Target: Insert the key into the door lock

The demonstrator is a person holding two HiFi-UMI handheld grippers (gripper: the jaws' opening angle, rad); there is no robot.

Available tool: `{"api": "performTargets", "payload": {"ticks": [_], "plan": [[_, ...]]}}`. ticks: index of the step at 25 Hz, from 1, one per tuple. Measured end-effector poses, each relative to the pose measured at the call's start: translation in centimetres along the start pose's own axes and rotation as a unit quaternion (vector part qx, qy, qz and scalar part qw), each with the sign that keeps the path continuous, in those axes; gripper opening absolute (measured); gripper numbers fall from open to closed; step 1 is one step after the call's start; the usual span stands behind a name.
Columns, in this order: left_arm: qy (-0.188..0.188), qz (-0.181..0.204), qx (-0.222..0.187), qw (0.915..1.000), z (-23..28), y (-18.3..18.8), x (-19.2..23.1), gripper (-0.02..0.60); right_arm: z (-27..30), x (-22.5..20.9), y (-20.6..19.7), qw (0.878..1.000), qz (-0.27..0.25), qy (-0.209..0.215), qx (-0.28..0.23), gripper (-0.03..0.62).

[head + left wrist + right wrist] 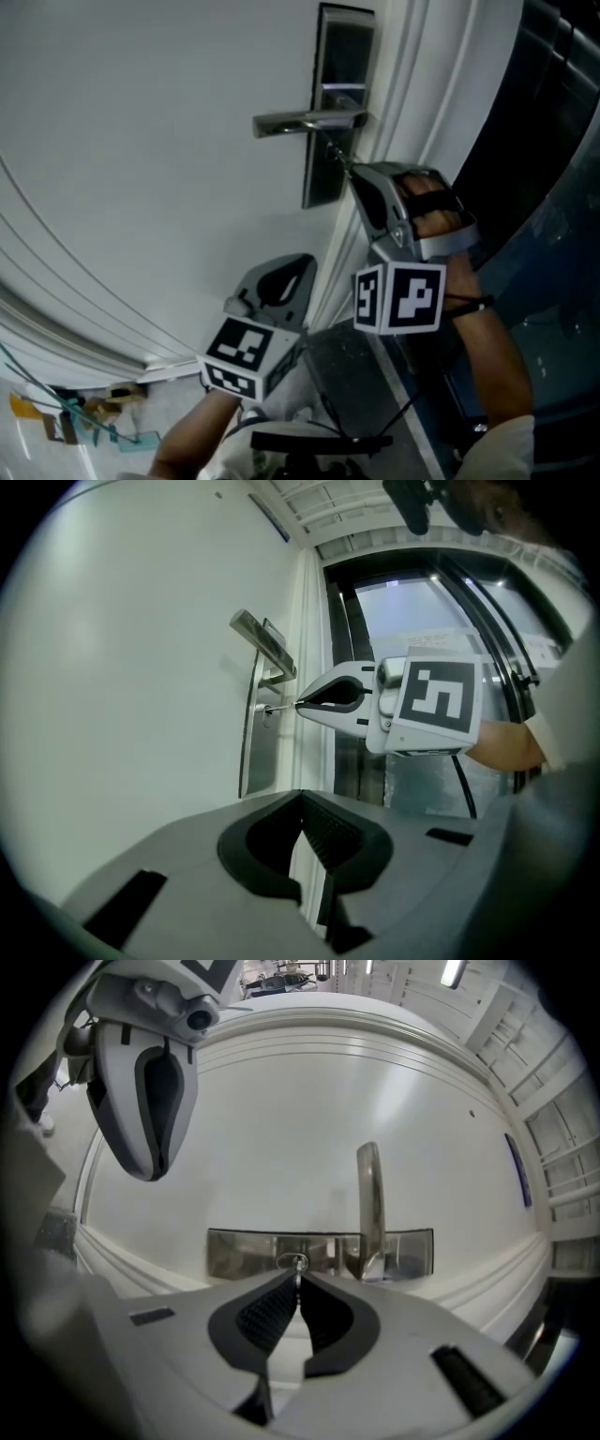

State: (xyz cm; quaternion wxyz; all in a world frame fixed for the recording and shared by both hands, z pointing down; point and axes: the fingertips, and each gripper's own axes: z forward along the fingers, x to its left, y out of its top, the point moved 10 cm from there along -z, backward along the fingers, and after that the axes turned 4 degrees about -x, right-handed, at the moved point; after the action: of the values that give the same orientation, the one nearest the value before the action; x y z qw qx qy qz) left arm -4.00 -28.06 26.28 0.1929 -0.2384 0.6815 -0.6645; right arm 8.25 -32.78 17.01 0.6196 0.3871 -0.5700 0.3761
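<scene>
**Key at the keyhole, pinched in your right gripper**

Your right gripper is clenched on the key; its jaws press together on the key's head, and the thin blade sticks out from their tips to the lock plate on the white door. In the head view the blade meets the plate just under the lever handle, but the keyhole is too small and dark to make out there; the right gripper view shows it as a small oval ring directly before the jaw tips, with the key's end at it. How deep the blade sits, no view tells clearly.

The left gripper view gives the side look that the others lack: the key lies level and bridges the short gap between the gripper tip and the plate. Your left gripper is lower in the head view, near the door but apart from the lock; its jaws are closed on nothing, their tips touching. Only the head view shows your hand around the right gripper.
</scene>
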Motion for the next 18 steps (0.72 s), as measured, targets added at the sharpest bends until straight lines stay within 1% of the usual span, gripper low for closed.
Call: {"api": "performTargets", "payload": {"ticks": [4,8,12,15,18], "plan": [[0.0,-0.012,0.008,0.9999,-0.1,0.1,-0.3,0.009,0.2,0.3,-0.1,1.0,-0.005,0.003,0.005,0.017],[-0.001,0.002,-0.002,1.0,0.0,-0.3,-0.1,0.009,0.4,0.3,-0.3,1.0,-0.005,0.001,0.016,0.017],[0.001,-0.001,-0.001,1.0,0.0,-0.4,0.1,0.009,0.7,0.4,-0.1,1.0,-0.015,-0.001,0.015,0.017],[0.004,-0.008,0.004,1.0,-0.1,-0.3,0.1,0.009,1.2,0.3,0.0,1.0,-0.012,-0.003,0.022,0.017],[0.008,0.0,-0.002,1.0,-0.2,-0.4,0.6,0.009,1.7,0.2,0.3,1.0,-0.005,-0.001,0.027,0.017]]}}
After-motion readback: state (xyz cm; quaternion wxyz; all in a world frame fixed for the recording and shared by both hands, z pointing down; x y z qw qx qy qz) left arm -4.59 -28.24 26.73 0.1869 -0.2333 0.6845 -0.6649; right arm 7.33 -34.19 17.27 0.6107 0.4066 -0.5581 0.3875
